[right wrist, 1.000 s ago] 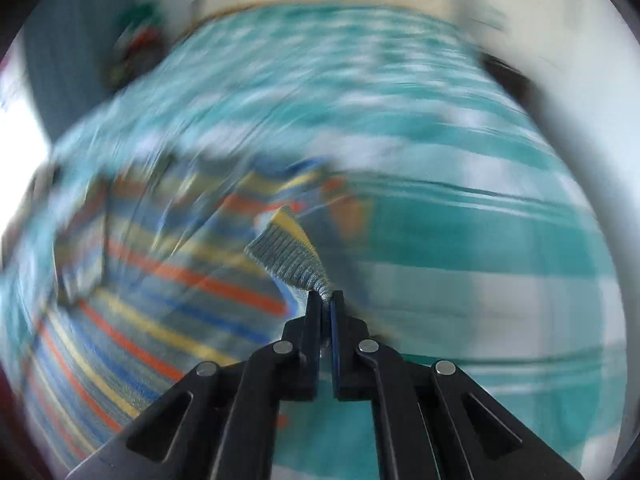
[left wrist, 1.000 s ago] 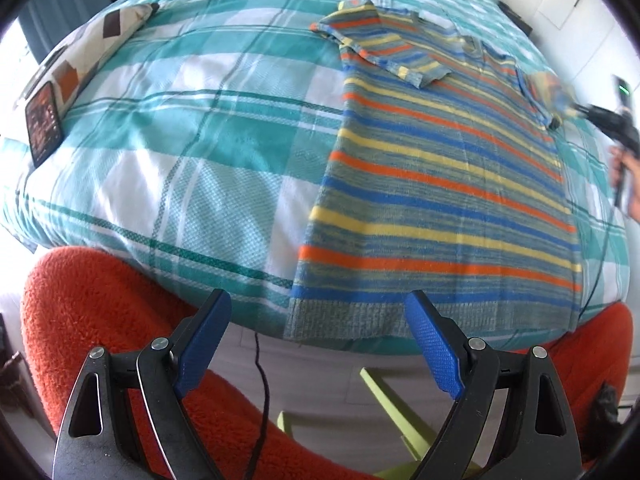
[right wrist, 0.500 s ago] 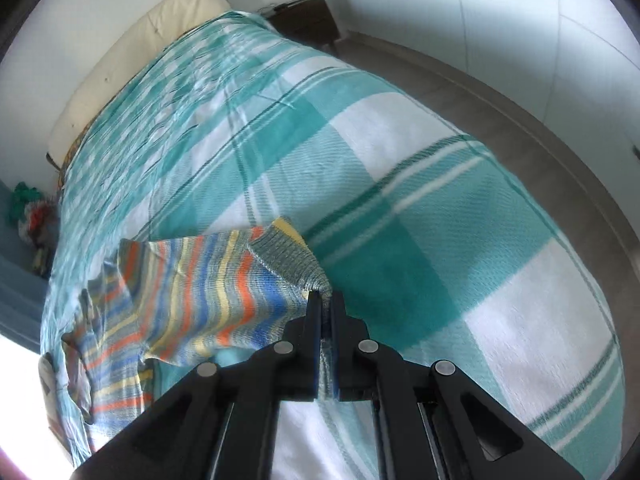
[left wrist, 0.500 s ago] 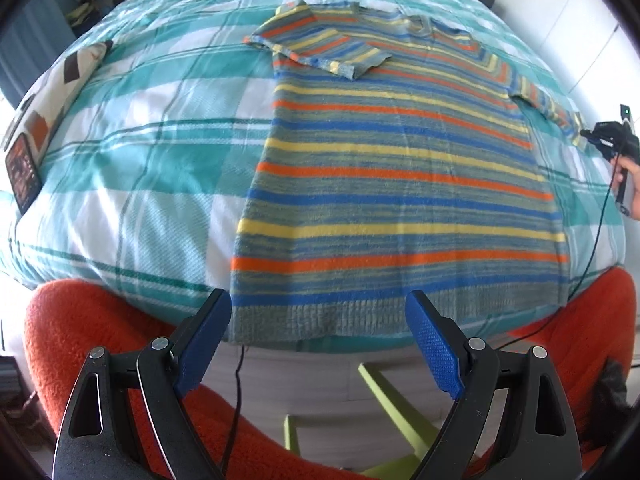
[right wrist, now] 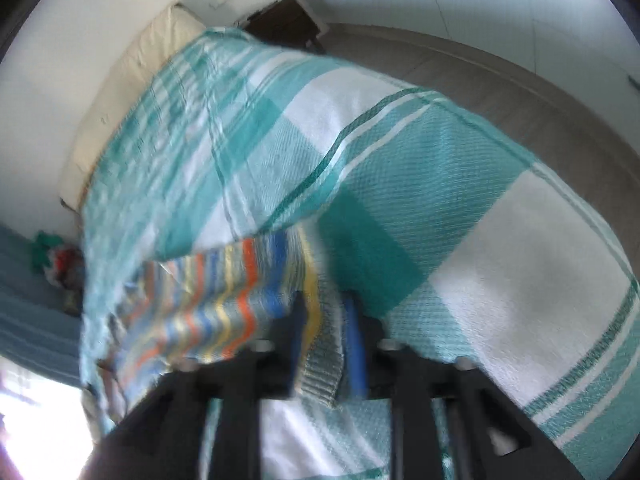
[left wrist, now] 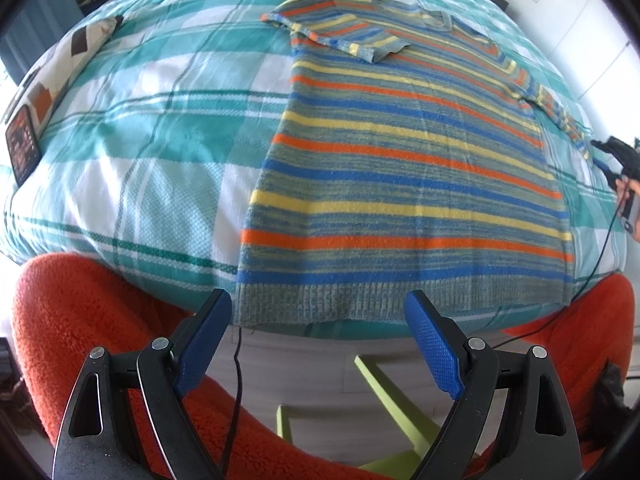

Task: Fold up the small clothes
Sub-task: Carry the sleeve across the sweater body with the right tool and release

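A striped sweater (left wrist: 404, 160) in blue, orange, yellow and grey lies flat on the bed, hem toward me. Its left sleeve (left wrist: 340, 34) is folded across the chest. Its right sleeve (left wrist: 560, 116) stretches out to the right. My left gripper (left wrist: 320, 344) is open and empty, held off the bed's near edge just below the hem. My right gripper (right wrist: 324, 336) shows at the far right of the left wrist view (left wrist: 616, 156); its jaws stand apart with the grey sleeve cuff (right wrist: 320, 364) lying loose between them.
The bed has a teal and white plaid cover (left wrist: 140, 128). A patterned pillow (left wrist: 48, 80) lies at the left edge. An orange fleece chair (left wrist: 80, 312) sits below my left gripper. A cable (left wrist: 238, 364) hangs off the bed. A dark nightstand (right wrist: 288, 20) stands by the wall.
The right gripper pulled the sleeve out to the right, lowered it onto the bed, and its jaws have opened off the cuff. The left gripper stayed open and shifted slightly left.
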A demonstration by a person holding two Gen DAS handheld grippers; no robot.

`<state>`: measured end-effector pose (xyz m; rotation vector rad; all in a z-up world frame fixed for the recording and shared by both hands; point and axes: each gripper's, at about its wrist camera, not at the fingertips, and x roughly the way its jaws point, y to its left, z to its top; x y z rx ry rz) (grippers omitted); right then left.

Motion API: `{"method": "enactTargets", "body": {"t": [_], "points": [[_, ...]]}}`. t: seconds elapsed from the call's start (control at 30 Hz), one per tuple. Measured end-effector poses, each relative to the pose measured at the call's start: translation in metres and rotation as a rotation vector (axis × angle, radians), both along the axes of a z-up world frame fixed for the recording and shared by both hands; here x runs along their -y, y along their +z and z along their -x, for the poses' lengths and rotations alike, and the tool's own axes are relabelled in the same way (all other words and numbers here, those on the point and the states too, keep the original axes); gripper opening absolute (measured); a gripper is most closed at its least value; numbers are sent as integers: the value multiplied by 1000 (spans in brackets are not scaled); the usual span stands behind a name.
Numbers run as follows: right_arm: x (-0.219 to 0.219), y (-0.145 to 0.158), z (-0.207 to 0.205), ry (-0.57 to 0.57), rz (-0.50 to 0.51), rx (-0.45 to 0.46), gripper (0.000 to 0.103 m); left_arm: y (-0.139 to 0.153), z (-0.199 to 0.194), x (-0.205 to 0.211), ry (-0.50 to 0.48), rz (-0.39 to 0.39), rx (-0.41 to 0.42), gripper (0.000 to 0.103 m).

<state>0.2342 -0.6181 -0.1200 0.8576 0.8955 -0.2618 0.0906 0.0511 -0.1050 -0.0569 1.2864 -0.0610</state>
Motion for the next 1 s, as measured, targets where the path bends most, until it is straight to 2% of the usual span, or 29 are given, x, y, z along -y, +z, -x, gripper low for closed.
{"method": "enactTargets", "body": {"t": [0.17,0.2,0.27,0.3,0.33,0.37,0.43,0.5,0.63,0.73,0.87,0.93,0.97,1.0], "points": [[-7,-6,31,-33,-145,25,49,-5,-2,2,-3,21,-20,90],[-12,-12,31,-21,-156,24,49,-6,-3,5,-13,19,-21,90],[-18,-16,24,-2,-112,22,48,-7,-5,10,-32,11,-22,90],[-21,-18,20,15,-115,47,45,-6,-5,12,-41,3,-19,90],[-23,-21,13,57,-139,65,35,-5,-4,13,-45,-6,-17,90],[-27,-22,7,102,-132,48,3,-2,-3,13,-44,-14,-10,90],[-31,-16,7,115,15,-42,2,2,1,9,-29,-21,8,90],[-23,-14,11,84,86,-84,2,3,3,2,0,-15,8,90],[-18,-12,9,80,113,-102,1,-5,1,-11,44,12,-29,90],[-22,-9,7,91,154,-125,0,-2,3,-11,36,-1,-14,90],[-14,-5,22,55,152,-147,0,2,8,-16,42,-9,4,90],[-15,2,28,46,179,-153,2,1,9,-20,54,-5,-1,90],[-18,8,29,60,195,-142,10,1,9,-21,57,-2,-4,90],[-22,14,28,84,206,-128,11,0,8,-21,59,2,-8,90]]}}
